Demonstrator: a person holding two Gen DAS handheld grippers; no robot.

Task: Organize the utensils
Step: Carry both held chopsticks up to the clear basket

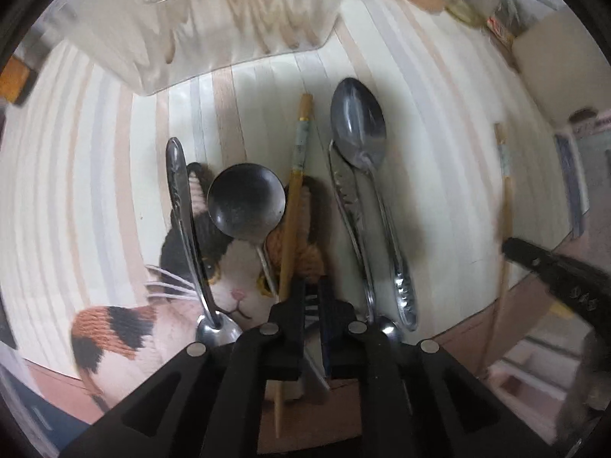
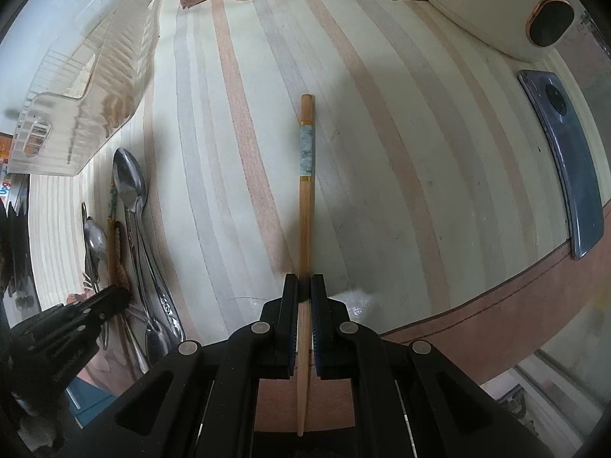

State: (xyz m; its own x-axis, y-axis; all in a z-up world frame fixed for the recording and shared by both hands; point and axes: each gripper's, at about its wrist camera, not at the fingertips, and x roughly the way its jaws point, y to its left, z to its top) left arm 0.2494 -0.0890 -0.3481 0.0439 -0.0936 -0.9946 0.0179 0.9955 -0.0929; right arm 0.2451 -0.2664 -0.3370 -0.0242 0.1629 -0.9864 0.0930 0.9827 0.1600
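Right gripper: the right gripper (image 2: 304, 290) is clenched on a wooden chopstick with a pale marbled band and gold rings (image 2: 306, 175), which runs straight ahead between its fingers over the striped tablecloth (image 2: 401, 175).

Left gripper: the left gripper (image 1: 311, 294) sits over the pile with its jaws nearly together. A blurred, flat striped thing seems to lie between them, but I cannot tell whether it is really gripped.

Second chopstick: a matching banded wooden chopstick (image 1: 296, 191) lies among the spoons, just beside the left gripper's fingers and not clearly held.

Spoons left out: a round-bowled dark metal spoon (image 1: 246, 200), an oval steel spoon with an embossed handle (image 1: 359, 126) lying against another patterned steel handle (image 1: 343, 187), and a steel spoon with its bowl towards the camera (image 1: 217, 330) all rest on or beside the knitted calico cat mat (image 1: 114, 328).

Organizer: the clear plastic utensil box (image 1: 214, 30) stands at the far side of the table, well apart from the pile; pale wooden sticks seem to be inside already, though the blur hides what they are.

Progress: early to middle, I would say. Perhaps some sticks are stowed, one chopstick is in hand, and four spoons plus the other chopstick are not yet put away.

Bystanders: a blue phone (image 2: 573, 160) and a cream cooker-like appliance (image 2: 496, 11) stand off to the right.
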